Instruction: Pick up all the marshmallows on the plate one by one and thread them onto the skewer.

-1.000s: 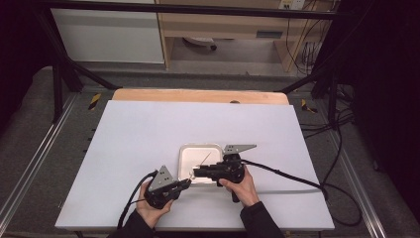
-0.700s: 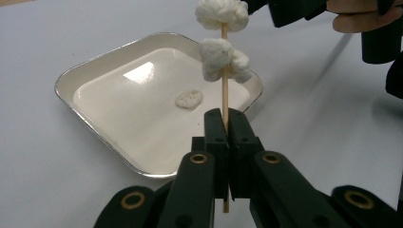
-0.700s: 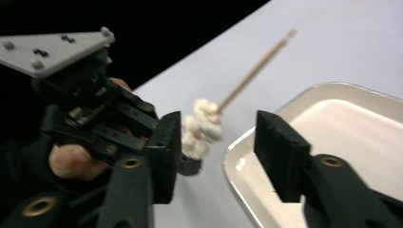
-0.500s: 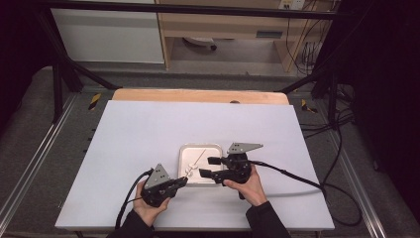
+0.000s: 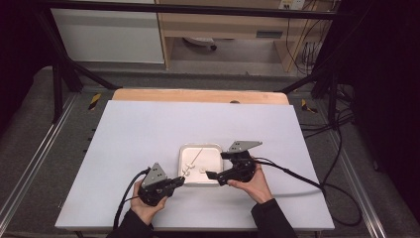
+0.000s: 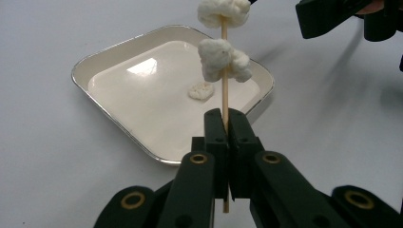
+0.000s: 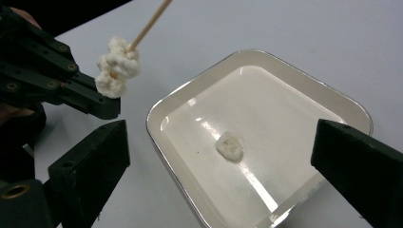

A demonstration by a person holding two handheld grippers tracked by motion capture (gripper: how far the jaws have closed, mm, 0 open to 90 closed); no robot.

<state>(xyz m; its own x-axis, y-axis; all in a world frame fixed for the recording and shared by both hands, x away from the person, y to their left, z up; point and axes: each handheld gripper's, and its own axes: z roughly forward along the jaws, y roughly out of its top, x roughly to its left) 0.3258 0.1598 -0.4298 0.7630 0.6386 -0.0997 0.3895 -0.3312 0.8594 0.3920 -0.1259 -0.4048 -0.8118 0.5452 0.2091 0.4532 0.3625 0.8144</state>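
My left gripper [image 6: 226,118] is shut on the lower end of a thin wooden skewer [image 6: 224,95]. Two white puffy pieces [image 6: 222,57] are threaded on the stick. From above, the left gripper [image 5: 181,181] sits at the front left corner of a white square tray [image 5: 212,150], and the skewer [image 5: 195,157] slants over the tray. One loose white piece [image 7: 229,146] lies in the tray [image 7: 294,66]. My right gripper [image 7: 221,137] is above it; its jaws have just been opening and stand wide apart with nothing gripped. It [image 5: 212,175] reaches in from the tray's front right.
The tray sits near the front middle of a white table top [image 5: 148,134]. A wooden strip [image 5: 198,95] runs along the far edge. Cables [image 5: 292,173] trail from both grippers toward the front and right. Dark floor and frame rails surround the table.
The right gripper's jaws have opened wide and it has drawn back a little from the skewer. The left gripper still grips the skewer in about the same place.
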